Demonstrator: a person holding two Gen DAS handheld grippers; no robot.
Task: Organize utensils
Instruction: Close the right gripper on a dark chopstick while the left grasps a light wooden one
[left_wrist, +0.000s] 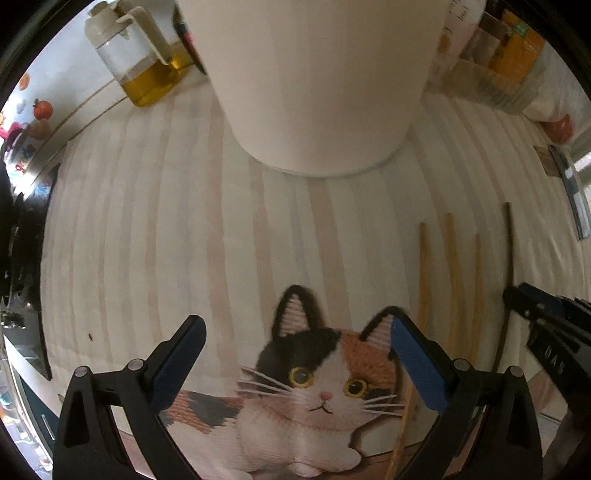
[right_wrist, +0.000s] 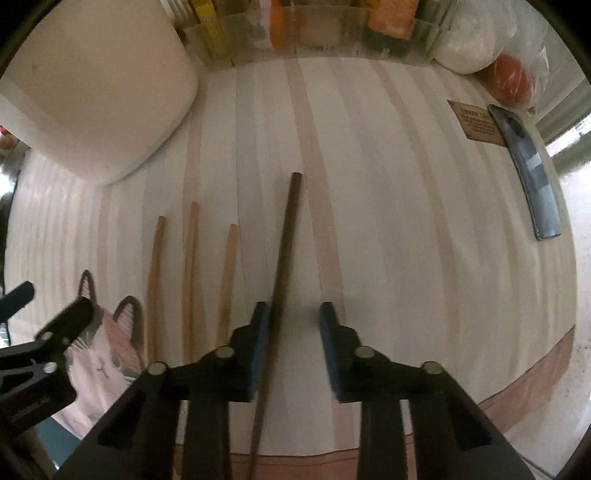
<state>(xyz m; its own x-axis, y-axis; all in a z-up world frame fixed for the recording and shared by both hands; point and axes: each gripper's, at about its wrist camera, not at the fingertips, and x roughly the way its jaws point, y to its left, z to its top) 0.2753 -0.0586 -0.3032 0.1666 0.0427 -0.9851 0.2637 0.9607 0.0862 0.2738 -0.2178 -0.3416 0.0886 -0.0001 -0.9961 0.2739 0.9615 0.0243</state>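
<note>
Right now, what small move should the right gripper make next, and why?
Probably shut the right gripper on the dark chopstick. It is open, and the chopstick lies flat on the striped mat between its fingers, close against the left one, not yet gripped.

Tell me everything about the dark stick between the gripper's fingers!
The dark chopstick is long, thin and dark brown, and looks like wood. It lies flat on the striped cloth, apart from three lighter chopsticks to its left. Its blunt end points toward the white pot; its thin end passes under the camera. It sits inside the open right gripper, close against the left finger. Whether they touch is unclear.
</note>
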